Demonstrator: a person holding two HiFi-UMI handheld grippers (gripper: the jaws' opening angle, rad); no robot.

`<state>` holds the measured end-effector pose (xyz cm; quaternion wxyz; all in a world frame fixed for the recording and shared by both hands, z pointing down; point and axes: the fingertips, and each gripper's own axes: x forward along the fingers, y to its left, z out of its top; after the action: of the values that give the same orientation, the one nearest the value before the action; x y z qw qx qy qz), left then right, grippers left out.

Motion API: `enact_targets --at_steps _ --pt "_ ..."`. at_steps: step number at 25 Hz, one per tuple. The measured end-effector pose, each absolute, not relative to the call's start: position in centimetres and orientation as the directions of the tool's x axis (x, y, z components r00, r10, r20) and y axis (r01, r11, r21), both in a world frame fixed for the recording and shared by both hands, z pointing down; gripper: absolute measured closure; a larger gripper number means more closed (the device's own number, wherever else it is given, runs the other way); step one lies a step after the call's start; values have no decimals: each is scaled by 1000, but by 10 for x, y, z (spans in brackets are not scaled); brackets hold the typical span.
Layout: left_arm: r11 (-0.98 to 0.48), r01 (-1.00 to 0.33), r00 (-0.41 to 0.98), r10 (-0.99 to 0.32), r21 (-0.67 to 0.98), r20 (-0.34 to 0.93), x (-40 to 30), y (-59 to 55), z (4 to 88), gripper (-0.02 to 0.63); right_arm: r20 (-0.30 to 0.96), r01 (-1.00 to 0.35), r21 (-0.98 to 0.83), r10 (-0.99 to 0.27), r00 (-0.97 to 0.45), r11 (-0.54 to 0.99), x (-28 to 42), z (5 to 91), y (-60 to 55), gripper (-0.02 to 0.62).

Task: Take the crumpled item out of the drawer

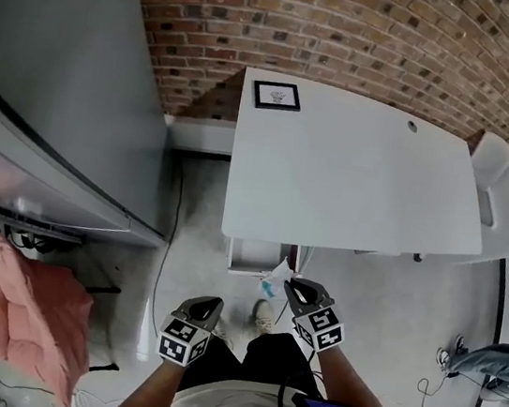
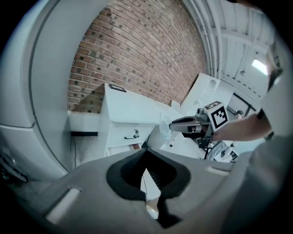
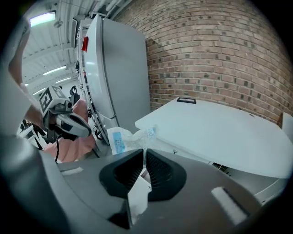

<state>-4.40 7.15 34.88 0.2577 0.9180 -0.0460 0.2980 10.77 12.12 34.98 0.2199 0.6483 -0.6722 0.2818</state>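
Room, head view: a rough red brick wall runs along the back, above a pale smooth floor. A tall, flat grey cabinet stands on the left.
Worktop: the worktop is a broad matt white slab. A small black-framed picture lies flat near its far corner.
Drawer: a white box-shaped drawer stands pulled out under the worktop's near edge.
Cloth: a soft pink cloth hangs in folds at the lower left.
Crumpled item: the crumpled item is thin, clear, wrinkled film with blue print. It is outside the drawer, in the air at the tips of the right gripper.
Left gripper, head view: the left gripper is beside the right gripper and apart from the film.
Left gripper view, jaws: the black ribbed pads meet at their tips with nothing between them.
Left gripper view, beyond: the right gripper holds the film in front of white drawer fronts. One front bears a small metal handle.
Right gripper view, jaws: they are closed to a thin slit and pinch the film. A crinkled bunch fans out past the tips, and a flat white flap hangs down between the pads.
Right gripper view, beyond: the left gripper is at the left with the pink cloth behind it.
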Motion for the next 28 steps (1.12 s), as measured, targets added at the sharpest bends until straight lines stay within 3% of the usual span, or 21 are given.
enact_targets --at_steps 13,28 --pt "-907 -173 870 42 384 491 -28 82 259 603 519 -995 -103 -853 -60 7 113 246 126 565" --pt "-932 -103 904 58 347 424 -31 88 216 603 474 -992 -100 -880 23 -80 105 209 166 566"
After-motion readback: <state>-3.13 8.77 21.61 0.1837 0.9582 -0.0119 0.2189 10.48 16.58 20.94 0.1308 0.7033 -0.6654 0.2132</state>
